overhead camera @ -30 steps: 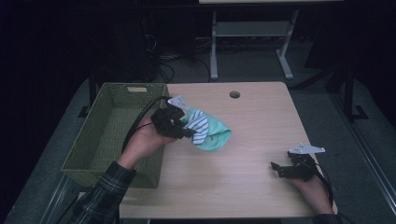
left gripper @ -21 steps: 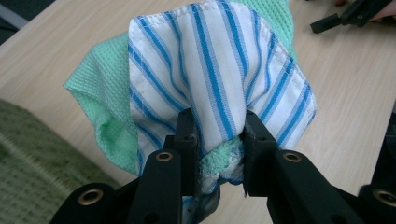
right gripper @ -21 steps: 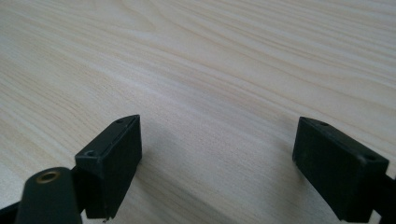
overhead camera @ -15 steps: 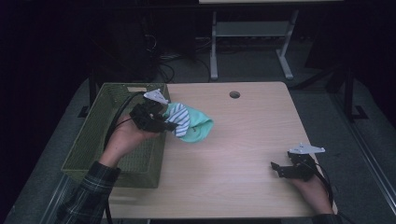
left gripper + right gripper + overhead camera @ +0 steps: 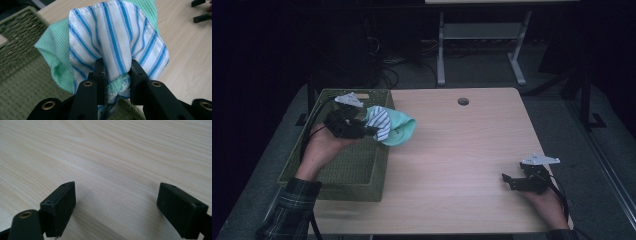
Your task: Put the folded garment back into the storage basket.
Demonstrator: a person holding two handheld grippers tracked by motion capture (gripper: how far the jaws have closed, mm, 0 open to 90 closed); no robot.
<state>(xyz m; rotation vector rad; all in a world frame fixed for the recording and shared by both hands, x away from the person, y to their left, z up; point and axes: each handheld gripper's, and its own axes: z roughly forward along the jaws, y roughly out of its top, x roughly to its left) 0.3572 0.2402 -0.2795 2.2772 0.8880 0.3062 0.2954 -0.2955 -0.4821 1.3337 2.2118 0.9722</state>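
Two cloths are bunched together in the left gripper (image 5: 362, 129): one white cloth with blue stripes (image 5: 117, 40) and one mint green cloth (image 5: 401, 129), its jaws clamped on the gathered folds of both. The bundle hangs in the air at the near right rim of the one green woven basket (image 5: 337, 170), which sits at the left edge of the one wooden table (image 5: 462, 165). One right gripper (image 5: 513, 181) rests low near the table's right front corner, jaws spread wide apart with bare wood between them.
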